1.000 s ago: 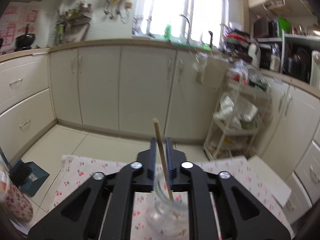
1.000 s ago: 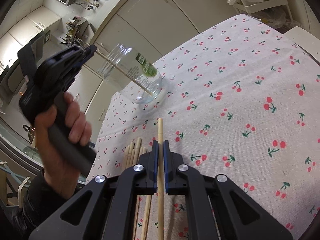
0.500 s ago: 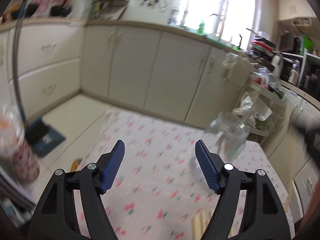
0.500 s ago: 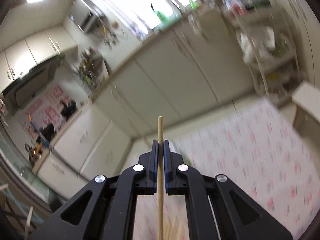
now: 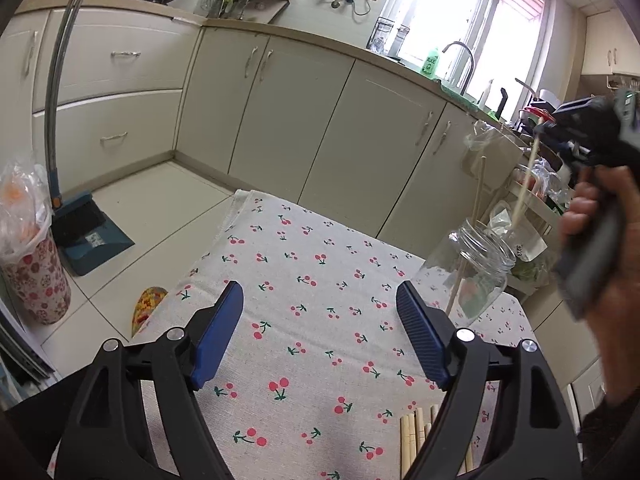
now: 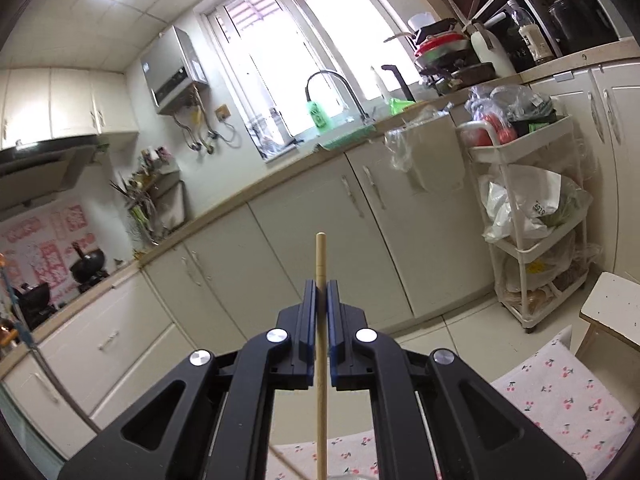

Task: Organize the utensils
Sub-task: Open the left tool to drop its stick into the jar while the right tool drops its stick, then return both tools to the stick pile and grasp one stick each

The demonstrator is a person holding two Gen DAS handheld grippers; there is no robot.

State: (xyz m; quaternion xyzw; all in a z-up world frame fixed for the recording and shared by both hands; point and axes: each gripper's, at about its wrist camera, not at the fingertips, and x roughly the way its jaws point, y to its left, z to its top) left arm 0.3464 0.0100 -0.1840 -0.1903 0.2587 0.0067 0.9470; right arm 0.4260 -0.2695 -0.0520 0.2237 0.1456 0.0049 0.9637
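My left gripper (image 5: 319,292) hovers over the cherry-print cloth (image 5: 304,264), its jaws opening wide with nothing between them. To its right stands a clear glass jar (image 5: 486,276) with one wooden chopstick (image 5: 474,216) leaning in it. Above the jar, a hand holds my right gripper (image 5: 541,128) shut on a second chopstick (image 5: 522,192), whose lower end reaches the jar's mouth. In the right wrist view that chopstick (image 6: 320,256) stands upright between the shut pads of the right gripper (image 6: 320,292). Several loose chopsticks (image 5: 416,436) lie at the cloth's near edge.
A broom and blue dustpan (image 5: 86,228) and a bag-lined bin (image 5: 34,264) stand on the floor to the left. A white trolley (image 6: 532,216) full of bags and a white stool (image 6: 612,312) are at the right. Cabinets line the far walls.
The left gripper let go of its chopstick in the jar, opened wide and drew back to the left. The right gripper lifted its chopstick off the cloth to above the jar.
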